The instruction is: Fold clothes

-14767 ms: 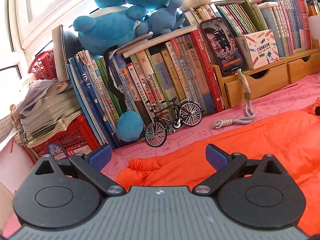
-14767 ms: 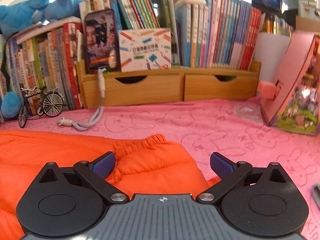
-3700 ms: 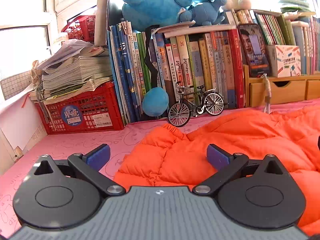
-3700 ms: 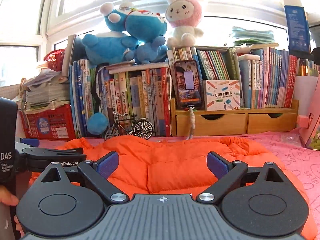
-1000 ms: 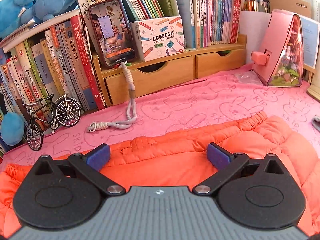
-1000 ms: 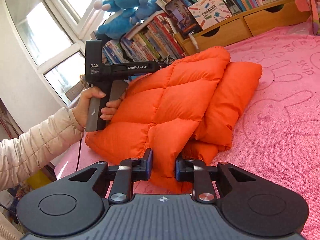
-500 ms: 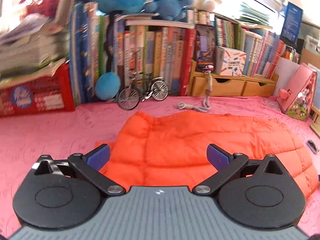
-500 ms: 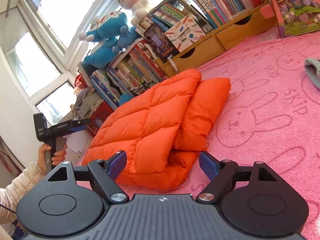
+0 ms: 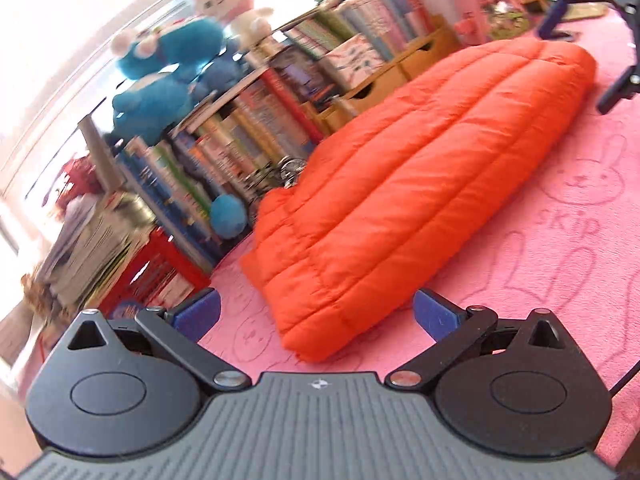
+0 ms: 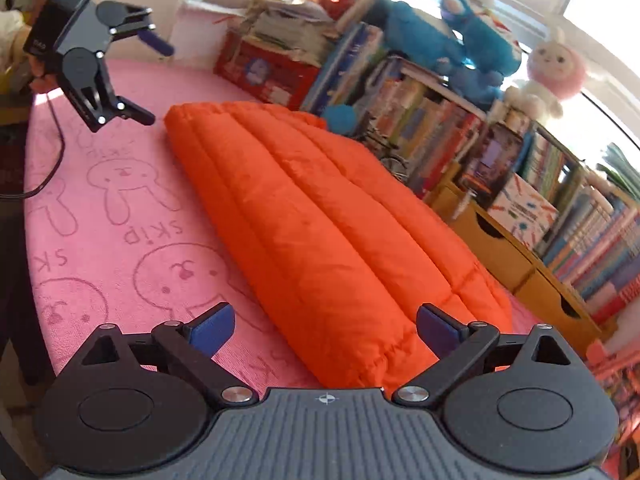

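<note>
On the pink bunny-print table (image 10: 120, 216), the orange puffy jacket (image 10: 320, 232) lies folded into a long, thick bundle, running from about ten o'clock to five o'clock in the right wrist view. The right gripper (image 10: 324, 330) hovers at the bundle's near end with its jaws opening wide; the jacket's corner sits between the blue pads but they do not press on it. The left gripper (image 9: 316, 312) hangs at the opposite end, jaws spread, holding nothing, the jacket's edge just ahead of it.

The fold looks close to done, so the step in hand is judged to be letting go cleanly and backing off. To do that well, each gripper should pull straight away from its end without snagging the slippery shell, since puffy fabric springs back and the top layer could slide off. If another fold is wanted, both ends should be pinched through all layers at once.

Behind the jacket, from twelve to three o'clock in the right wrist view, stand a row of books (image 10: 420, 120), wooden drawers (image 10: 520, 264), a red crate (image 10: 264, 72), blue stuffed toys (image 10: 440, 40) and a small model bicycle (image 10: 384, 152). The bicycle and books sit near the jacket's far edge, so pushing the bundle backward could knock them. A black cable (image 10: 48, 176) trails at nine o'clock.
</note>
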The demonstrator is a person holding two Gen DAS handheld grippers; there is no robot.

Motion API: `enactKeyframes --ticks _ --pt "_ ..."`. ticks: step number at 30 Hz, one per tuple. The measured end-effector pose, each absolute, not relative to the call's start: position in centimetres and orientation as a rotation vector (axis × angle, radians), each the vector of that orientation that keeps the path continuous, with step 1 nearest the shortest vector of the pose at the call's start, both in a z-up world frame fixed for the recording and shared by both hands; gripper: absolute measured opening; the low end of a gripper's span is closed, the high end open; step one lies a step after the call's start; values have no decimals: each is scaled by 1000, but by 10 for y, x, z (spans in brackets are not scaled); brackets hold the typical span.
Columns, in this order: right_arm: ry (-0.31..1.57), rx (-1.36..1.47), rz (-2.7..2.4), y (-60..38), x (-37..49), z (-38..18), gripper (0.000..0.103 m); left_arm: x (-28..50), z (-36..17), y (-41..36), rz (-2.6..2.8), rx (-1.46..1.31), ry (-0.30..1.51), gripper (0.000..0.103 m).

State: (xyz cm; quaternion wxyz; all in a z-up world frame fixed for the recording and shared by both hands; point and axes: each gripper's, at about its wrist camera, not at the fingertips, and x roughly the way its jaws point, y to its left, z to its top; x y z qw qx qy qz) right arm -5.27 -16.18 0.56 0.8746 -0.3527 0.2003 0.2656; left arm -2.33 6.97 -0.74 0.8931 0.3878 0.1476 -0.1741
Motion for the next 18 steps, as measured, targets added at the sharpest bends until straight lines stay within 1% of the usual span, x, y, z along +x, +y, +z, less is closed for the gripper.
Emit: enactKeyframes --ticks 3,5,8,10,12,13,15,18 --pt "397 -862 641 -115 -33 3 101 -15 -17 47 -483 889 275 103" --pt "390 -915 672 -92 -21 2 101 -1 -14 47 -481 843 294 103" --pt "374 -931 676 -80 -10 3 101 29 -2 107 -492 435 432 103" --pt "396 -865 694 -86 -8 5 101 49 5 150 -493 140 522 103" --pt "417 -833 711 -91 -7 2 101 70 2 192 -513 -151 602 101" --pt "415 -845 711 -91 -8 -1 101 79 -1 205 -531 -238 624 97" --pt "408 -880 718 -86 -10 -7 101 88 -4 212 -585 -283 622 96" --pt "390 -915 760 -77 -12 -9 101 95 -2 206 -758 -277 603 96"
